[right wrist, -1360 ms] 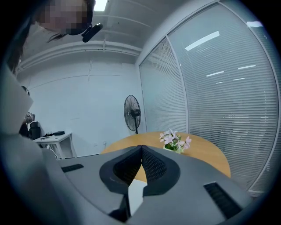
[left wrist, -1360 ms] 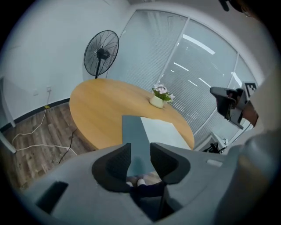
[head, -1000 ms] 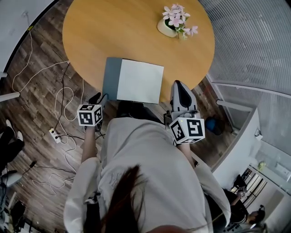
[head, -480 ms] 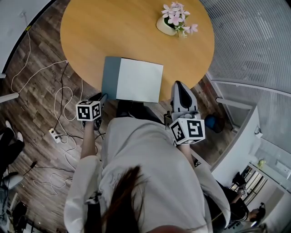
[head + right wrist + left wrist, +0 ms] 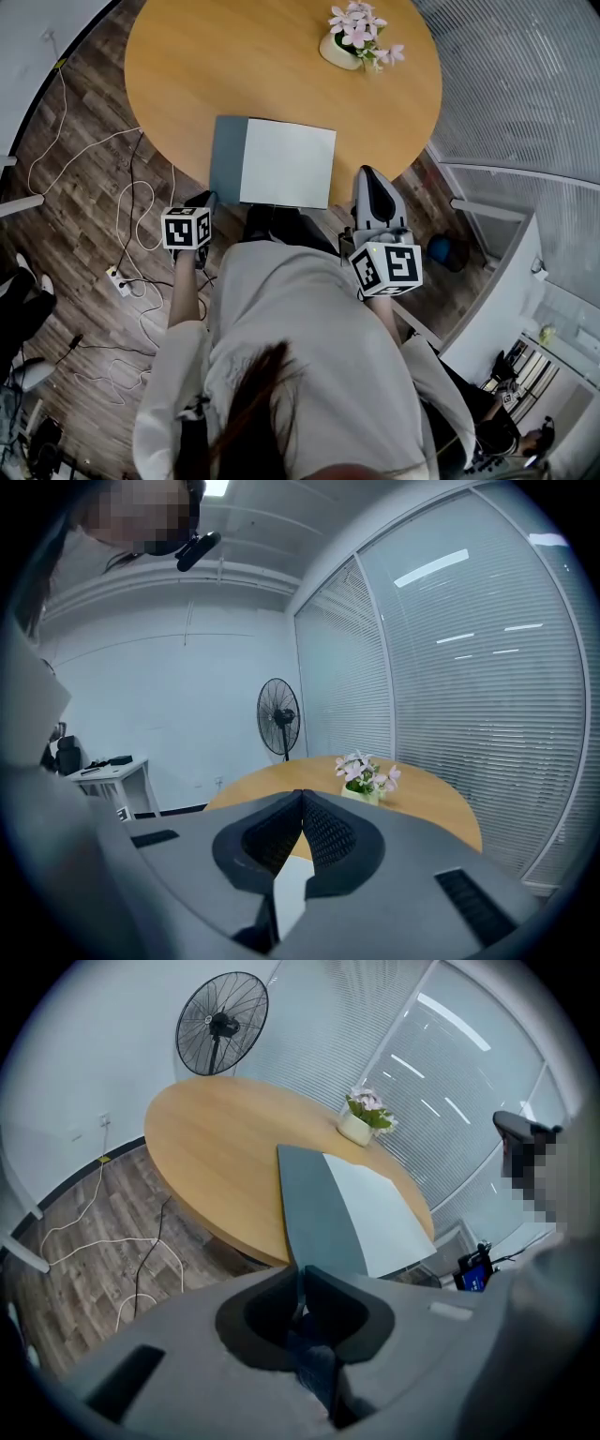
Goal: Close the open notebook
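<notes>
The open notebook lies at the near edge of the round wooden table (image 5: 234, 66), grey-blue cover (image 5: 228, 155) to the left and white page (image 5: 288, 162) to the right. My left gripper (image 5: 204, 199) is at the cover's near left corner. In the left gripper view the cover (image 5: 314, 1208) narrows down into the jaws of the left gripper (image 5: 300, 1272), which are closing with its thin edge pinched between them. My right gripper (image 5: 366, 173) hovers off the notebook's right side. Its jaws (image 5: 302, 794) are shut on nothing, with a strip of white page (image 5: 291, 892) showing below them.
A pot of pink flowers (image 5: 342, 47) stands at the table's far side. White and black cables (image 5: 131, 197) and a power strip (image 5: 114, 279) lie on the wooden floor to the left. A standing fan (image 5: 222, 1024) is beyond the table. Blinds line the right wall.
The left gripper's marker cube has edged slightly toward the table. The notebook and the right gripper have not moved.
</notes>
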`<action>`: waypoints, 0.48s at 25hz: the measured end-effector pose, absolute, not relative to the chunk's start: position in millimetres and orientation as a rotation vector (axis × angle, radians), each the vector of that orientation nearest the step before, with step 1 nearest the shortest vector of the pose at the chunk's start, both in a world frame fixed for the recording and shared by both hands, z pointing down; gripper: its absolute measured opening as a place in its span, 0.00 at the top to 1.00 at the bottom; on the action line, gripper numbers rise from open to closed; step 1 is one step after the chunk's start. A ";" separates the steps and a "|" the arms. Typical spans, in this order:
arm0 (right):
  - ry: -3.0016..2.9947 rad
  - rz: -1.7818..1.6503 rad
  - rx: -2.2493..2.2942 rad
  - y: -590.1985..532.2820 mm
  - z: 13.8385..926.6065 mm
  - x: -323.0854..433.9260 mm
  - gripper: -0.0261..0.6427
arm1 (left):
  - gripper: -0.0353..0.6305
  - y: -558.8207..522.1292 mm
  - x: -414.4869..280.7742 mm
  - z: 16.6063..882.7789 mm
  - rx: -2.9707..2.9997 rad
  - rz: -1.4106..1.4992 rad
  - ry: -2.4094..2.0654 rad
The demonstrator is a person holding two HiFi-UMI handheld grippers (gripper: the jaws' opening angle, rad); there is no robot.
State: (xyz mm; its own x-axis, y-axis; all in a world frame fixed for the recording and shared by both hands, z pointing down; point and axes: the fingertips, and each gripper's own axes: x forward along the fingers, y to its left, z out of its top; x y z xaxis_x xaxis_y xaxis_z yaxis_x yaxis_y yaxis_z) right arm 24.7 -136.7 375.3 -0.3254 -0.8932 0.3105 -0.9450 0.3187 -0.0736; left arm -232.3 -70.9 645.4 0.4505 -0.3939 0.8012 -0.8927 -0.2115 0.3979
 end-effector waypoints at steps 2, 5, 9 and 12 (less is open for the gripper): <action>-2.370 0.362 1.697 -135.4 375.4 28.4 0.96 | 0.89 -71.3 -231.8 640.7 1.805 0.700 -1.107; -2.374 0.363 1.716 -133.7 373.5 34.1 0.96 | 0.90 -70.7 -231.0 632.3 1.805 0.685 -1.113; -2.386 0.362 1.738 -131.8 370.5 41.6 0.96 | 0.90 -70.1 -230.2 618.9 1.811 0.681 -1.129; -2.395 0.363 1.742 -131.5 369.2 49.5 0.96 | 0.91 -70.7 -227.8 609.7 1.826 0.699 -1.157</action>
